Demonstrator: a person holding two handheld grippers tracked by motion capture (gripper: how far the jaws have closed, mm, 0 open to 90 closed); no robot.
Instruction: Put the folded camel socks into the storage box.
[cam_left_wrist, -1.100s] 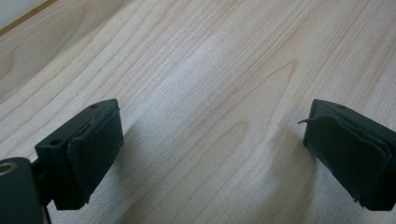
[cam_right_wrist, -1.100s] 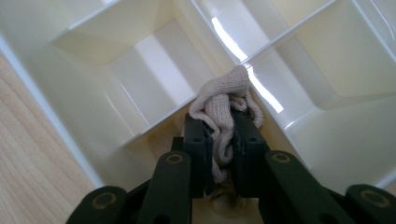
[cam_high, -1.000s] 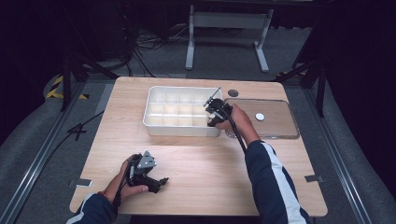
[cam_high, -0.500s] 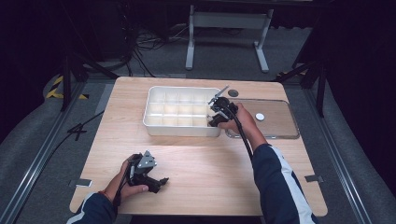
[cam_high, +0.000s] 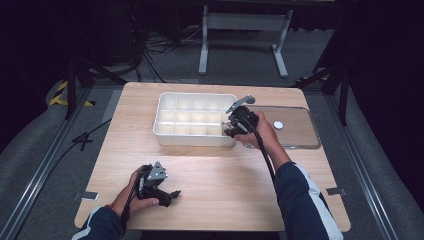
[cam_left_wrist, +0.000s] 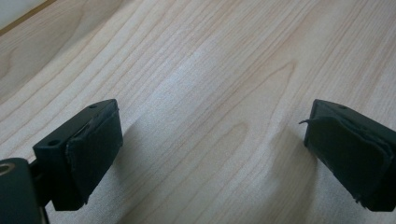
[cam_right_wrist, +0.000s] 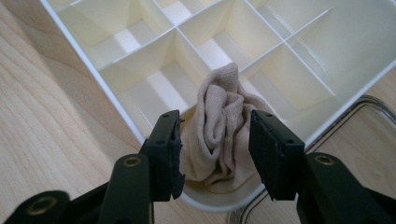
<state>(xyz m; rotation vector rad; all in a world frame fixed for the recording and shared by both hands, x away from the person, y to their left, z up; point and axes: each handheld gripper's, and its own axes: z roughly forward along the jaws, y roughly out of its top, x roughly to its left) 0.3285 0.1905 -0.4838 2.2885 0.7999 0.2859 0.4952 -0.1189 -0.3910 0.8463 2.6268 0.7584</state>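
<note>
Two grippers noted. Right gripper (cam_right_wrist: 215, 149) at centre frame, over near right corner compartment of white divided tray (cam_high: 165, 127), jaws just opened and apart, crumpled beige sock (cam_right_wrist: 219, 140) between them, unclamped, bunched upright against tray wall. Clear lid (cam_high: 300, 135) just right of tray. Left gripper (cam_high: 170, 196) lower left, released, over bare wooden table (cam_high: 225, 180).

We see a crumpled beige sock (cam_right_wrist: 219, 130) bunched upright in a corner compartment of the white divided tray (cam_right_wrist: 116, 112).
</note>
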